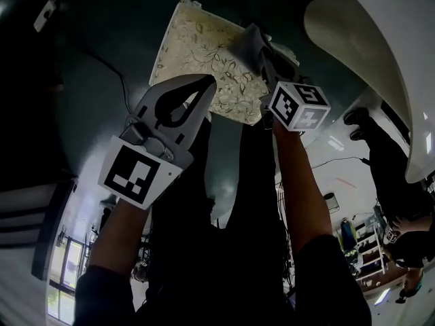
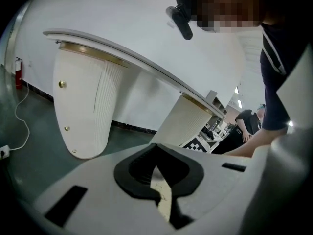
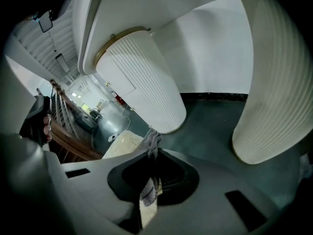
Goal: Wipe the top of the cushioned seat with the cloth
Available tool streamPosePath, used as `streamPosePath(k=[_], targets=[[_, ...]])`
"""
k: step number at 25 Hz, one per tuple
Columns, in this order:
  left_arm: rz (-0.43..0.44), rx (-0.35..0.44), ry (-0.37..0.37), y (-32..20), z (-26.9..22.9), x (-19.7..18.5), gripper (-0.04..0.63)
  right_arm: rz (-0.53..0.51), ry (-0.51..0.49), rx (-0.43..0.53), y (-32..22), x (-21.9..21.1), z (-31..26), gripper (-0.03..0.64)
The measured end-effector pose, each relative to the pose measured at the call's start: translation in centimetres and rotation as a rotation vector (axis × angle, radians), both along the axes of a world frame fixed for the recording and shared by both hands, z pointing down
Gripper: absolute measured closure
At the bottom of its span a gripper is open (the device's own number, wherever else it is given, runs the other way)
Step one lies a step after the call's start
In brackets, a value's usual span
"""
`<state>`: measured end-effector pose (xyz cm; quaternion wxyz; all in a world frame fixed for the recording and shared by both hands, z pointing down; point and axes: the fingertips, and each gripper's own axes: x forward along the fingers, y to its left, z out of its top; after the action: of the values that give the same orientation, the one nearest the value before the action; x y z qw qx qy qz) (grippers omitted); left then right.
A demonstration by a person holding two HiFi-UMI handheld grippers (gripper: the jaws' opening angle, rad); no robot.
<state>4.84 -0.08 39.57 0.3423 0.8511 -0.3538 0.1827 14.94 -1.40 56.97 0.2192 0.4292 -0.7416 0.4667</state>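
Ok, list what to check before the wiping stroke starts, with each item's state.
1. Cloth gripped: ok, the right tool is shut on it, with a fold poking past the tips.
2. Cloth touching the cushioned seat: cannot tell, the head view only shows it over the seat's right side.
3. Left tool empty: ok, shut on nothing.
4. Left tool out of the wipe path: probably not ok, it hangs over the seat's near edge.
5. Seat top fully in view: not ok, both tools cover part of it.
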Motion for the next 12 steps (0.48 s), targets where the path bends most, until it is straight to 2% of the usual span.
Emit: streamPosePath(k=[12], targets=[[0.103, -0.008, 0.002, 1.8, -0.6, 8.3, 0.588, 0.112, 0.035, -0.041, 4.5, 9.9, 0.1, 0.584]])
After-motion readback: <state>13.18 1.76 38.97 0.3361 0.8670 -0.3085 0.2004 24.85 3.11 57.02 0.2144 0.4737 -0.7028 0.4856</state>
